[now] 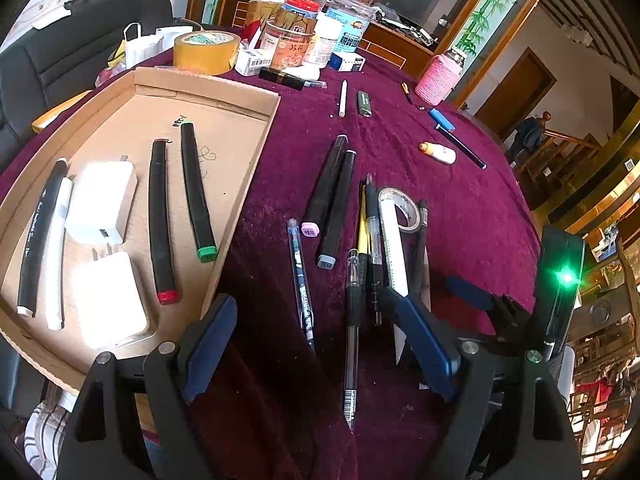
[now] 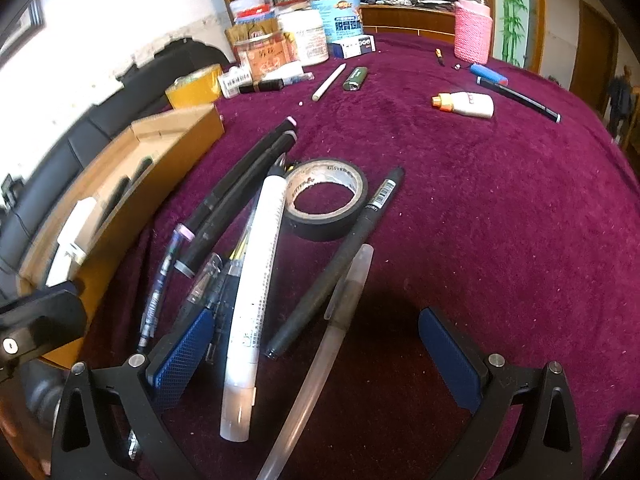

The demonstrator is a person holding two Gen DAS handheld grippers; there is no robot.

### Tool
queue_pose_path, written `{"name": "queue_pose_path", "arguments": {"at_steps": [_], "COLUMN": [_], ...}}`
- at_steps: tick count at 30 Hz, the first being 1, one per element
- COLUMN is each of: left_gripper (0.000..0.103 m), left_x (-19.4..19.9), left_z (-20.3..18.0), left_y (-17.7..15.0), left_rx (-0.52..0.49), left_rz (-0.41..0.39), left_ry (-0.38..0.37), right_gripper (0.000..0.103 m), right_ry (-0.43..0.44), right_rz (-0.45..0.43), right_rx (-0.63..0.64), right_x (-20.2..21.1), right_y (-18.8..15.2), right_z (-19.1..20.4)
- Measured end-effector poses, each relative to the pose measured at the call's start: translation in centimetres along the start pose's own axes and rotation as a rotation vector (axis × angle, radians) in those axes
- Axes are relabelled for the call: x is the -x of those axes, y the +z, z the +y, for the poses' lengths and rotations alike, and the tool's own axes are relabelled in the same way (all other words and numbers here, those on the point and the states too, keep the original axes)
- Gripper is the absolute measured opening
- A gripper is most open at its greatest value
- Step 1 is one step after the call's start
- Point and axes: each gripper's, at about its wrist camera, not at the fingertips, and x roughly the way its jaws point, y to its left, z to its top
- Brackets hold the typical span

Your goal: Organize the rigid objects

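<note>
My left gripper (image 1: 320, 344) hung spread and empty; my right gripper (image 2: 320, 356) was spread too. The loose pens (image 1: 362, 256) lay at twelve o'clock, the cardboard tray (image 1: 244, 184) at ten.

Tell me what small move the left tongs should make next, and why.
Probably lower the left tongs onto the blue patterned pen and close. Its jaws are open and empty, and that pen lies apart on the cloth, nearest the cardboard tray. The tray already holds markers and chargers, so it looks like the sorting place. The right tongs are also open, over the white marker.
</note>
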Motion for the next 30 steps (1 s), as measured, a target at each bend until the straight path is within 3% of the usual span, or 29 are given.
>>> {"name": "queue_pose_path", "arguments": {"at_steps": [9, 14, 20, 30], "left_gripper": [0.083, 0.083, 0.083, 0.083], "left_x": [-0.5, -0.4, -0.4, -0.6], "left_z": [-0.3, 0.1, 0.1, -0.4], "left_y": [0.0, 0.1, 0.2, 0.3], "left_rx": [-0.003, 0.007, 0.004, -0.030], "left_rz": [0.006, 0.003, 0.001, 0.001], "left_ry": [-0.001, 0.000, 0.002, -0.002], "right_gripper": [0.103, 0.101, 0.078, 0.058], "right_ry": [0.010, 0.100, 0.147, 0.169], "right_rz": [-0.002, -0.042, -0.067, -0.129], "right_rx": [-0.014, -0.089, -0.153, -0.154], "right_x": [0.0, 1.4, 2.9, 5.2], "right_y": [0.0, -0.7, -1.6, -3.1], "right_z": [-0.4, -1.9, -3.2, -3.2]}}
